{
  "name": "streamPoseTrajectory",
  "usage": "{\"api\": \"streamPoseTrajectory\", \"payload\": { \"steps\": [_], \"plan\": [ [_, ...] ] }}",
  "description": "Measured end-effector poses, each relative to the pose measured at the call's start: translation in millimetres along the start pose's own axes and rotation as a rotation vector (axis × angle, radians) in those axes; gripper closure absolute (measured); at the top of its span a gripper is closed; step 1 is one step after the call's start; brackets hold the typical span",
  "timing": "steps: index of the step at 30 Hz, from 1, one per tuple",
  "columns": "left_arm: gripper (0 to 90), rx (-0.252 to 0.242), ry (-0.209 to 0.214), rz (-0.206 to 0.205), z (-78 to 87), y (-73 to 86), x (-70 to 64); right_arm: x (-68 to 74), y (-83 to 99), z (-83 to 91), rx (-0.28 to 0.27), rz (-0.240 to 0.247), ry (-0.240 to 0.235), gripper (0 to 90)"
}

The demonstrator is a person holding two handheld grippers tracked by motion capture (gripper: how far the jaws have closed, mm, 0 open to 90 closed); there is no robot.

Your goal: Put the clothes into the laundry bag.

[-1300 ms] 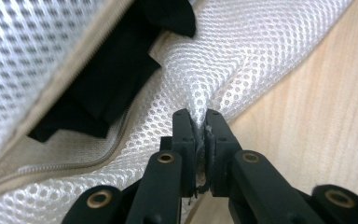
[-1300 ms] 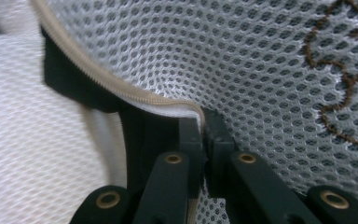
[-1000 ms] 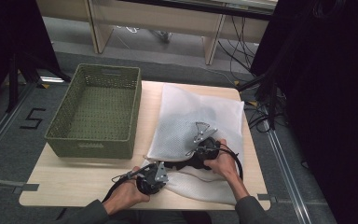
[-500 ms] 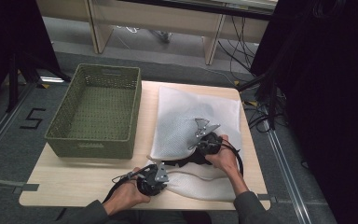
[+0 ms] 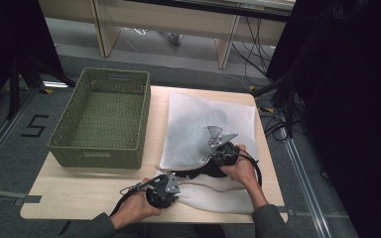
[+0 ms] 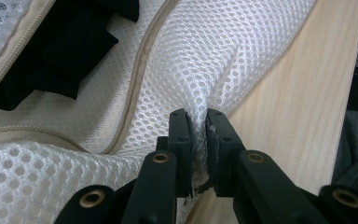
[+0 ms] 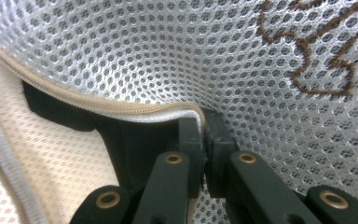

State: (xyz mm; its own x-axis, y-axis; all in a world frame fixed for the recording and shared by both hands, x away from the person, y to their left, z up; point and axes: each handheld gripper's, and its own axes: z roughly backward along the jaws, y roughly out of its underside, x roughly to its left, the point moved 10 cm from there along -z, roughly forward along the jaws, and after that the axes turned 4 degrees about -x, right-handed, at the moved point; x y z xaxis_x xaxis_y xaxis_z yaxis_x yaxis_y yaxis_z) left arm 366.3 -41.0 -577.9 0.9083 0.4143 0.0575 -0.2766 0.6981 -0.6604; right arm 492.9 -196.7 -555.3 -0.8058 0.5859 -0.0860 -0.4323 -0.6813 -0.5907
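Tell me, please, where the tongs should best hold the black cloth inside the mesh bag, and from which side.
Probably its exposed fold in the zipper opening of the mesh bag, reached from the near open edge: both tongs, left and right, pinch the bag's two lips apart there.

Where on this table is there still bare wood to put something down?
A bare strip of table runs along the near edge, between the green basket and the person's left hand. A narrow lane lies between the basket and the white mesh bag. The right half is crowded: the bag covers it, with both tools clamped on its near edge.
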Motion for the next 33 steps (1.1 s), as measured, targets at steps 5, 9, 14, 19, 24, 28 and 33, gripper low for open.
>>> {"api": "streamPoseTrajectory", "payload": {
  "steps": [5,9,14,19,24,28,33],
  "plan": [
    [79.7,0.004,0.008,0.006,-0.4,-0.6,0.4,6.3,0.3,10.1,-0.017,0.01,-0.009,88.5],
    [79.0,0.006,0.008,-0.001,-0.9,-1.4,0.3,15.8,-0.2,21.4,-0.038,0.038,-0.014,88.5],
    [78.0,-0.001,0.012,0.011,0.7,-0.3,0.3,32.9,-2.3,37.1,-0.057,0.093,0.0,88.5],
    [77.4,-0.001,0.01,0.017,1.1,0.4,0.1,53.8,0.1,55.2,-0.074,0.129,0.011,88.5],
    [77.0,-0.001,0.006,0.034,1.2,1.0,0.4,65.2,11.9,50.4,-0.027,0.151,-0.025,88.5],
    [76.6,-0.008,0.016,0.032,1.1,0.0,-0.5,71.8,23.4,36.2,0.05,0.191,-0.042,88.4],
    [77.0,-0.009,0.013,0.028,3.1,-0.5,-1.3,71.1,20.8,38.1,0.032,0.173,-0.043,88.3]
  ]
}}
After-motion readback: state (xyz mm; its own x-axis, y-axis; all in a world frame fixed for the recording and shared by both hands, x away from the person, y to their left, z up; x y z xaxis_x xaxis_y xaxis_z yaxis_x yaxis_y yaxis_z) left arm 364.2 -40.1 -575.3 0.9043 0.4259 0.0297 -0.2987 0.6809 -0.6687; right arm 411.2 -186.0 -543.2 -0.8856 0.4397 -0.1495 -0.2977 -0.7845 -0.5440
